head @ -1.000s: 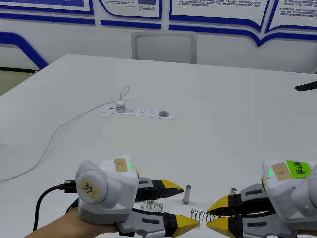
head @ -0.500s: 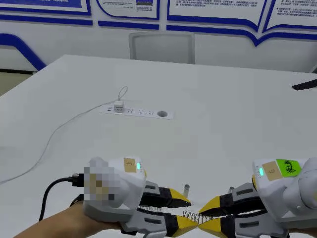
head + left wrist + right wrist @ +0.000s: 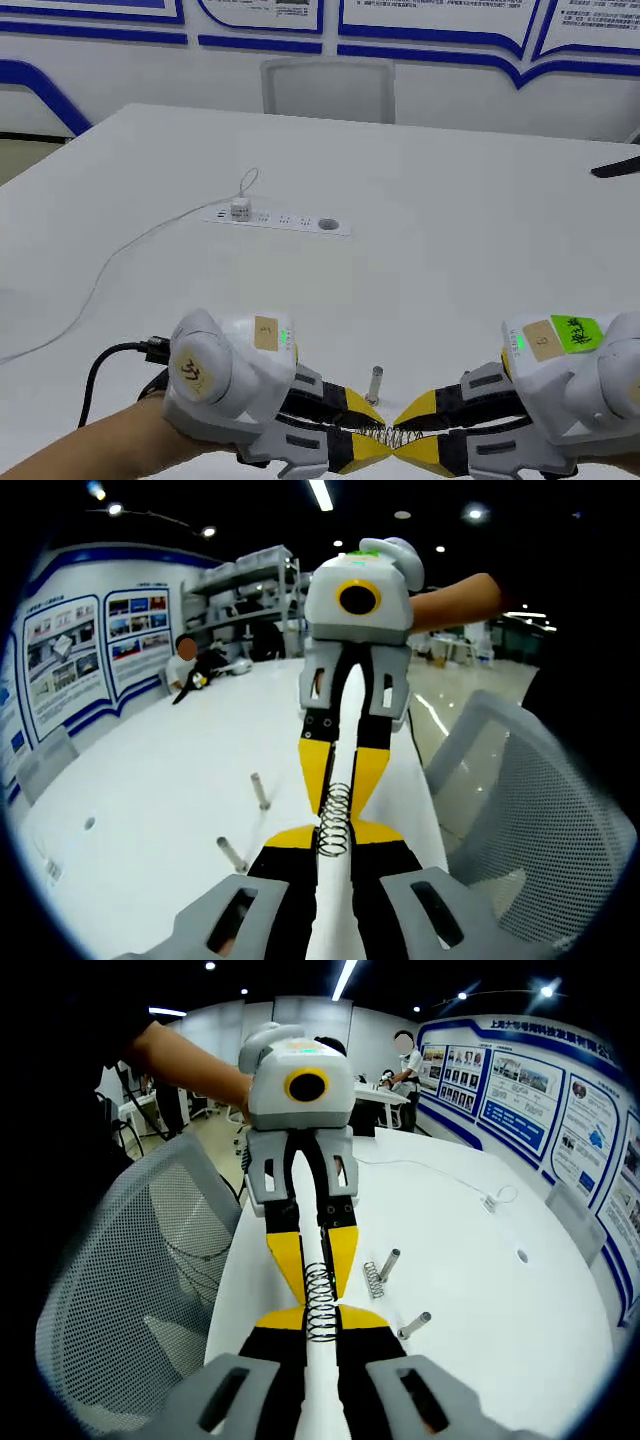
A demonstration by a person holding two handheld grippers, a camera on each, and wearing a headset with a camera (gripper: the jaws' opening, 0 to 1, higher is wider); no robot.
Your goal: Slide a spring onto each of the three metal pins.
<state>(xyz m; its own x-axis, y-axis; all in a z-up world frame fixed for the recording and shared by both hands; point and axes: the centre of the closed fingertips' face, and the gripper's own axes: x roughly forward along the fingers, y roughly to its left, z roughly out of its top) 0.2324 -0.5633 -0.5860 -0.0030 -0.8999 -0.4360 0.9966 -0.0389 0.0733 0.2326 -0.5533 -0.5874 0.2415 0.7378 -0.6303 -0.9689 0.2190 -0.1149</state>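
The left hand-held gripper (image 3: pixel 373 432) and the right hand-held gripper (image 3: pixel 405 440) both pinch one little spring (image 3: pixel 388 436), which looks light and squashy, so hold its ends softly.

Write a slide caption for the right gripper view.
The right gripper and left gripper hold one spring between them; two pins and a second spring lie nearby.

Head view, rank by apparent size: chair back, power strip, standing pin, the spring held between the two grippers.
1. chair back
2. power strip
3. spring and standing pin: these look about alike. The spring's ends are hidden in the jaws, so I won't rank them.
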